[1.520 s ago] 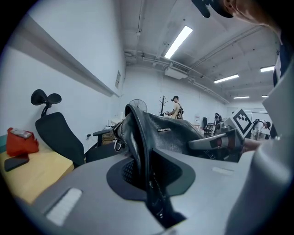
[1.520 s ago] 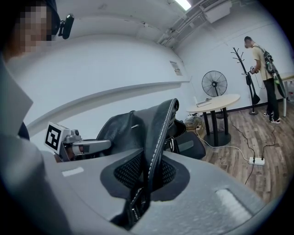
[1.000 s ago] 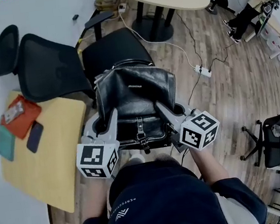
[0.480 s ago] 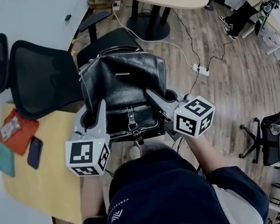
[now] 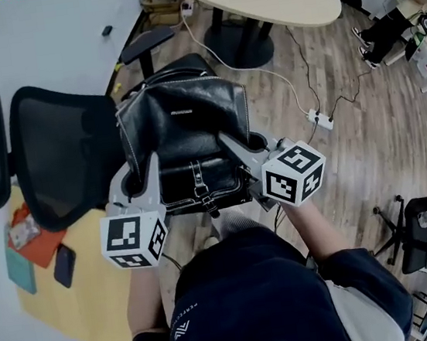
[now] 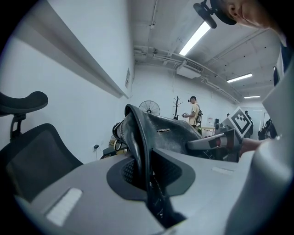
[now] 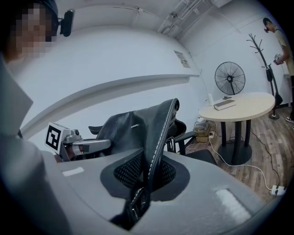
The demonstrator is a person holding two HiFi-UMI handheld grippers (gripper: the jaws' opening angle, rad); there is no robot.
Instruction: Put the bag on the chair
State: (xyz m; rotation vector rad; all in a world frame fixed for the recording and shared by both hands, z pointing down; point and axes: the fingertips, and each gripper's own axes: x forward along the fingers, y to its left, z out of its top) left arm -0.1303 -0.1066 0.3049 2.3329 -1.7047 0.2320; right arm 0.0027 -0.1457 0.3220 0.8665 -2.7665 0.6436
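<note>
The bag (image 5: 184,123) hangs before the seat (image 5: 197,60); chair backrest (image 5: 63,154) blocks the left; floor (image 5: 366,146) rightward lies open

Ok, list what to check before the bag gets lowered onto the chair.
1. Left tool shut on one edge of the bag: ok.
2. Right tool shut on the opposite edge: ok.
3. Bag lined up over the seat of the chair: ok, the seat's edge shows just beyond it.
4. Seat free of objects: cannot tell, the bag hides most of it.
5. Bag already touching the seat: cannot tell.
</note>
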